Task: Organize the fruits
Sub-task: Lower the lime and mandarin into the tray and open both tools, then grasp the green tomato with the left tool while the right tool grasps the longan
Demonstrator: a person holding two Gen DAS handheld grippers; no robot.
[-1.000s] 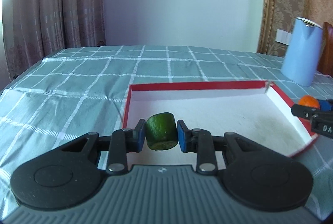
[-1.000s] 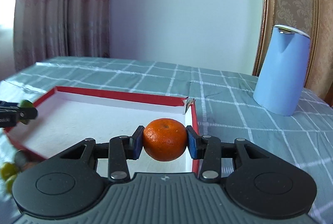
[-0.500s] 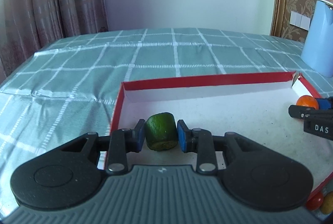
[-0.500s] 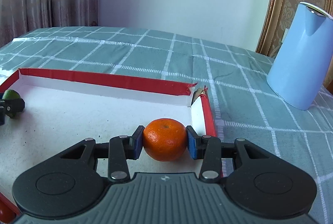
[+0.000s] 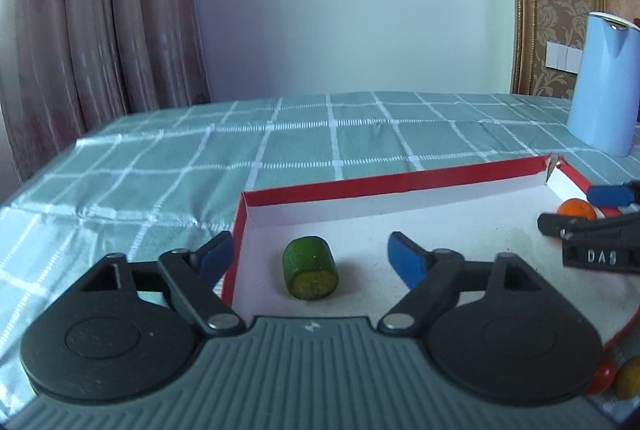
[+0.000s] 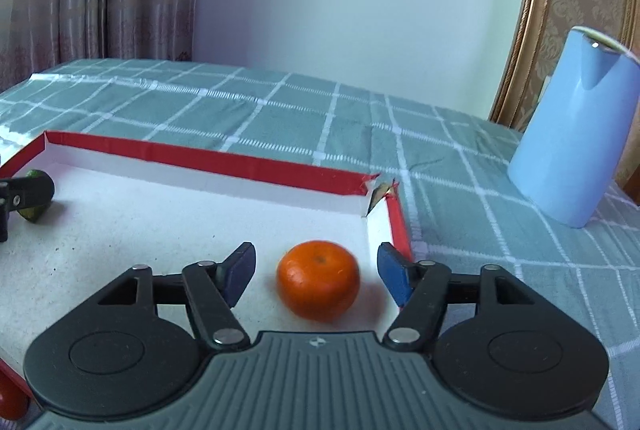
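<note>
1. My left gripper is opening wide; the green fruit is lying free between its jaws, near the tray's far left corner.
2. My right gripper is opening; the orange is sitting untouched between its jaws, by the tray's right edge.

**Both grippers opening**

My left gripper sits low in its frame, angled downward, jaws opening wide with blue pads clear on both sides. My right gripper, also tilted down at lower centre, is opening too, its pads touching nothing.
</note>
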